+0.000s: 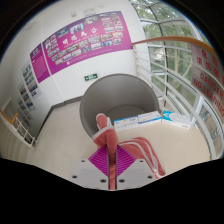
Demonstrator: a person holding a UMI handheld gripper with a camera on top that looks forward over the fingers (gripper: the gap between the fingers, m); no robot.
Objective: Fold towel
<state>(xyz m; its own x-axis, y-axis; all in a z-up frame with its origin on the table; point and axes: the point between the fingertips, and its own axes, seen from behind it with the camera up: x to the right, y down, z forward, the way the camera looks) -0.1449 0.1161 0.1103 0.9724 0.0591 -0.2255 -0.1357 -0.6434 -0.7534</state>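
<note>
A pink towel (130, 140) hangs bunched in folds from my gripper (112, 170), lifted up off any surface. My two fingers with magenta pads (99, 162) are closed together with a thin strip of the towel pinched between them. The towel's free part rises ahead of the fingers and drapes down to the right of them (152, 160). No table surface shows beneath it in this view.
The view points up at the room: a grey curved partition (120, 95) stands beyond the towel, a white wall carries a magenta poster board (80, 42), and large windows (185, 60) run along the right. A white and blue object (145, 120) sits behind the towel.
</note>
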